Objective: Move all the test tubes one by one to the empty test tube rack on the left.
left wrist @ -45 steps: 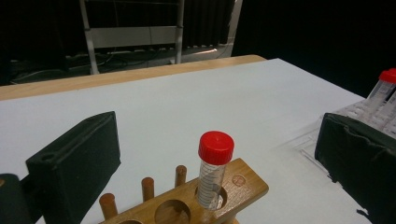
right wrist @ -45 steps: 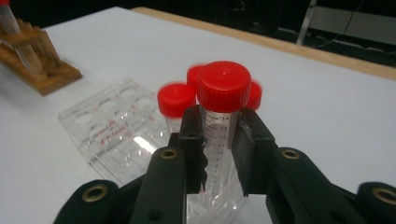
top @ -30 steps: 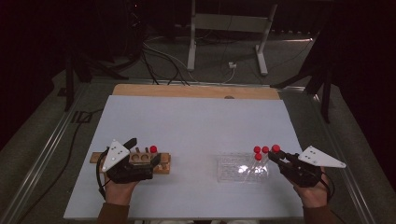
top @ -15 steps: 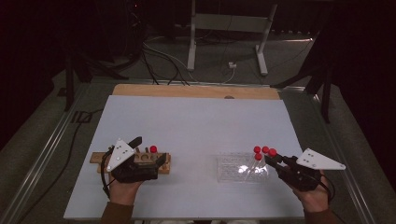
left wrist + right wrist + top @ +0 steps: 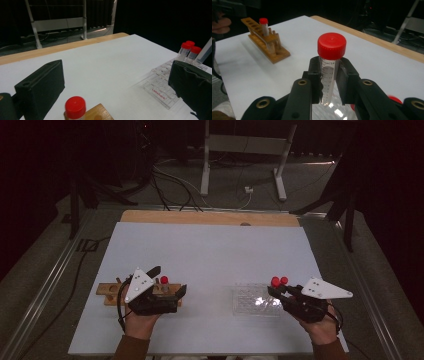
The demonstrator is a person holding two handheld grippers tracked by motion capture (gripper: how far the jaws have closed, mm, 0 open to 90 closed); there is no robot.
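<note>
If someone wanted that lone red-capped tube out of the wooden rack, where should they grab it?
Grip the red-capped tube just under its cap, coming from above with the jaws either side. It stands upright in the wooden rack, whose top bar and posts hide much of its lower body; the top part stands free.

My left gripper [image 5: 167, 285] hides most of the wooden rack [image 5: 111, 292] from above. I can't count the clear rack's [image 5: 250, 301] holes; they're too small and shiny.
</note>
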